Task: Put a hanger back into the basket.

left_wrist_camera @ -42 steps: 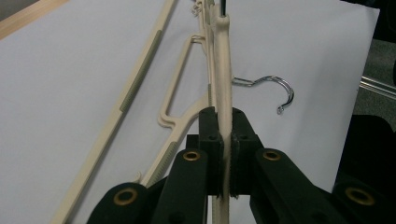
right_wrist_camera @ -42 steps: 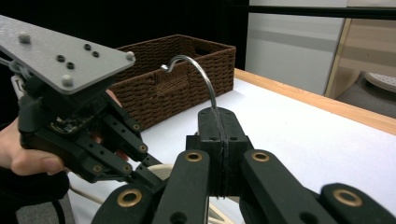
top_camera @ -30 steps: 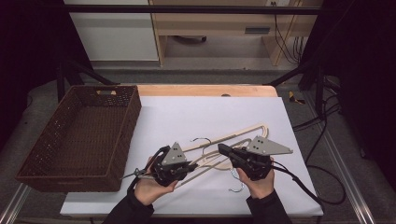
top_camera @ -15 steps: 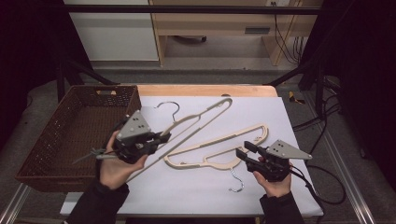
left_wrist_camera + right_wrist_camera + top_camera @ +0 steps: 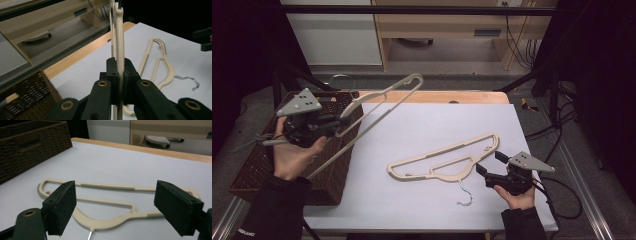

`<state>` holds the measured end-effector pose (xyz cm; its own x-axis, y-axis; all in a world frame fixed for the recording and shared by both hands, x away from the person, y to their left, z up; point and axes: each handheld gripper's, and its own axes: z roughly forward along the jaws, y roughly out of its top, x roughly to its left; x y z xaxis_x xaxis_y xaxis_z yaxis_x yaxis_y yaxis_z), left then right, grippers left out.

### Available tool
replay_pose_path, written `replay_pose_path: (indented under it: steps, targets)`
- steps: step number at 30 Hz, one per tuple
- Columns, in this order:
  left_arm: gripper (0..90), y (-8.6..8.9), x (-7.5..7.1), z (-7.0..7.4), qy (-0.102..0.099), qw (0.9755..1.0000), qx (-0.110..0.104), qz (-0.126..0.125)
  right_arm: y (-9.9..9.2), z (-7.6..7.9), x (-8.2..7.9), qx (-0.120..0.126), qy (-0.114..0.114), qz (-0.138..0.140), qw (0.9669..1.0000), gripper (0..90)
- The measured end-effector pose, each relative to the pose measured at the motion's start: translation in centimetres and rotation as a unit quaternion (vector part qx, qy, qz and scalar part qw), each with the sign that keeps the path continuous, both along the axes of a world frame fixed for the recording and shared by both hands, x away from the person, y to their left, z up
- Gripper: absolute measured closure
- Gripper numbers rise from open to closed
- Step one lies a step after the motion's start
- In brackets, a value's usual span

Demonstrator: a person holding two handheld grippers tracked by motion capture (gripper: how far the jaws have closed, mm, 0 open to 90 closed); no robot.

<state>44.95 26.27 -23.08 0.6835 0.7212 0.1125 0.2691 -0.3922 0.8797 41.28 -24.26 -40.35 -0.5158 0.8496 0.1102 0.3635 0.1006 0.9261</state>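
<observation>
Item 1: raised hanger (image 5: 377, 107). Cream plastic, thin flat bar with a ridged grip strip, metal hook at its far top end. Held in the air at the left of the scene, above the near right edge of the basket (image 5: 257, 165). Its long axis slopes from near left, low, to far right, high. The left tool (image 5: 331, 125) is clamped tight on 1 bar of it; in the left gripper view the 2 black pads press flat on the bar (image 5: 119, 50) from either side. Judged next move: lowering it into the basket, which lies directly below and to the left, so the long bar would need to turn in line with the basket's length.

Item 2: flat hanger (image 5: 447, 160). Same cream plastic, open frame with a curved shoulder, silver wire hook (image 5: 466, 196) pointing toward the near edge. Lies flat on the white table (image 5: 412, 215), right of centre, long axis running from near left to far right. The right tool (image 5: 492, 164) is the nearer of the 2, just right of the hanger's neck. Its jaws have just been opening and stand wide apart with nothing gripped; in the right gripper view the hanger (image 5: 112, 202) lies on the table beyond the gap.

Item 3: basket. Dark brown wicker, rectangular, at the left edge of the table.
</observation>
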Motion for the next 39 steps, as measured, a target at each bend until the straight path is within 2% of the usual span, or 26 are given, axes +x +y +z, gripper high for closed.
replay_pose_path:
  steps: [2,5,6,7,10,11,12,14,20,22,24,29,31,32,34,36,38,39]
  targets:
    - [86.1,2.3,0.5,0.2,-0.003,0.9997,0.016,0.019,-0.3,-0.4,0.1,-0.004,0.005,-0.002,1.0000,14.6]
    - [86.1,4.2,1.0,0.1,-0.001,0.9994,0.011,0.031,-0.6,-0.7,0.3,-0.008,0.011,-0.009,0.9999,13.3]
    - [86.0,4.2,1.0,0.1,-0.001,0.9994,0.011,0.031,-0.6,-0.8,0.3,-0.010,0.010,-0.010,0.9998,13.1]
    - [86.1,5.8,1.3,0.1,0.000,0.9993,0.006,0.038,-0.7,-0.8,0.3,-0.011,0.011,-0.010,0.9998,12.6]
    - [86.0,7.9,1.9,-0.1,-0.002,0.9986,0.003,0.053,-0.8,-0.9,0.3,-0.011,0.012,-0.012,0.9998,11.7]
    - [86.0,8.5,2.2,-0.2,-0.003,0.9982,0.009,0.059,-0.8,-0.9,0.3,-0.011,0.012,-0.015,0.9998,11.3]
    - [86.1,9.1,2.3,-0.4,0.001,0.9975,0.005,0.071,-0.8,-0.9,0.3,-0.011,0.011,-0.016,0.9997,11.1]
    - [86.0,10.3,2.7,-0.8,0.001,0.9968,0.013,0.079,-0.9,-0.9,0.3,-0.011,0.012,-0.017,0.9997,10.5]
    - [86.0,13.4,3.9,-2.9,0.019,0.9943,0.000,0.105,-1.0,-1.0,0.3,-0.014,0.012,-0.016,0.9997,9.9]
    - [86.0,13.8,4.0,-3.3,0.024,0.9938,-0.002,0.109,-1.0,-1.0,0.3,-0.015,0.011,-0.016,0.9997,9.9]
    - [86.0,14.7,4.4,-4.4,0.037,0.9922,-0.009,0.118,-1.0,-1.0,0.3,-0.015,0.012,-0.015,0.9997,9.8]
    - [86.0,16.0,4.9,-6.4,0.053,0.9901,-0.003,0.130,-0.9,-1.0,0.3,-0.013,0.017,-0.017,0.9996,9.7]
    - [86.0,16.4,5.1,-7.1,0.058,0.9890,0.005,0.136,-0.9,-1.0,0.3,-0.013,0.018,-0.017,0.9996,9.5]
    - [86.0,16.4,5.1,-7.1,0.058,0.9890,0.005,0.136,-0.8,-1.0,0.3,-0.013,0.018,-0.017,0.9996,9.5]
    - [86.0,17.0,5.1,-8.0,0.062,0.9887,-0.005,0.136,-0.8,-1.0,0.3,-0.012,0.018,-0.016,0.9996,9.4]
    - [86.0,17.0,5.1,-8.3,0.060,0.9890,-0.004,0.136,-0.8,-1.0,0.3,-0.012,0.019,-0.017,0.9996,9.4]
    - [86.0,16.7,4.9,-8.8,0.054,0.9899,0.010,0.130,-0.8,-1.0,0.3,-0.013,0.019,-0.016,0.9996,9.3]
    - [86.0,16.6,4.8,-8.9,0.052,0.9901,0.010,0.130,-0.8,-1.0,0.3,-0.012,0.020,-0.016,0.9996,9.3]
